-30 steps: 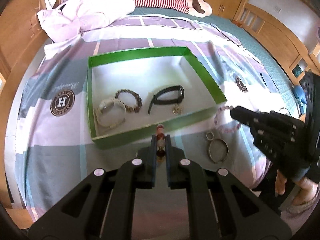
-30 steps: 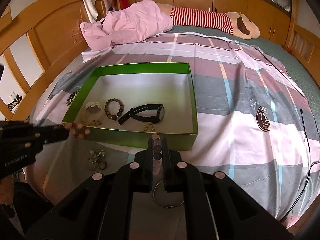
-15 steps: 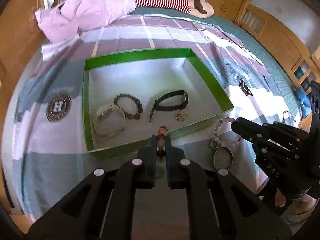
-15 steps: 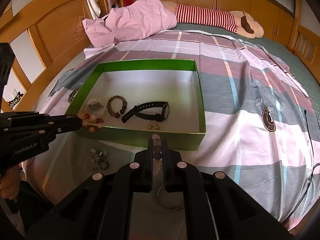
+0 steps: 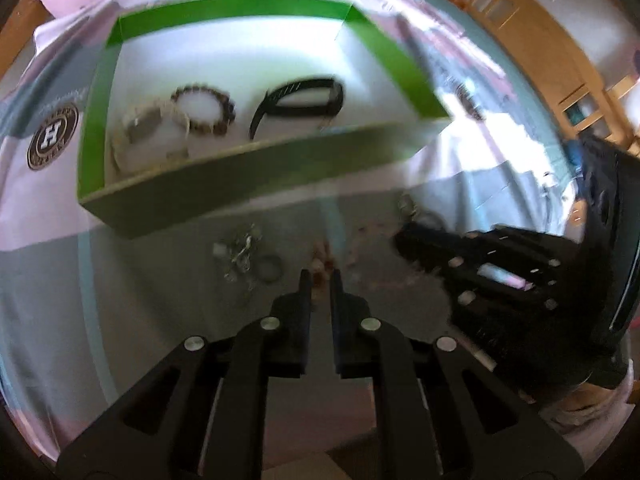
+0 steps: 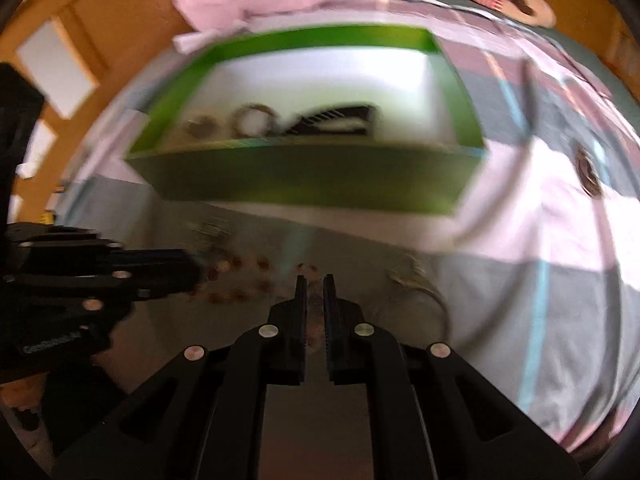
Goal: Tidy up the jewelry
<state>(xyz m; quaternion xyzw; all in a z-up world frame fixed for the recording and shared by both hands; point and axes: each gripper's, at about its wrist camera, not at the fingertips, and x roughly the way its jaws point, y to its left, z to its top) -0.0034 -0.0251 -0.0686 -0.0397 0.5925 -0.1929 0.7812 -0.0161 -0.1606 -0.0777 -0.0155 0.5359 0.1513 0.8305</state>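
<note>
Beaded bracelet (image 6: 240, 278) spans between both tongs, low over the bed's near edge, short of the green box (image 5: 256, 184). Left tongs (image 5: 320, 276) and right tongs (image 6: 315, 282) each clench one end; long axis runs left-right.

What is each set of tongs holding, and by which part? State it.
Left tongs: a reddish bead bracelet, pinched at one spot on its loop. Right tongs: a pale beaded piece shows between the fingers, but blur hides which part.
</note>
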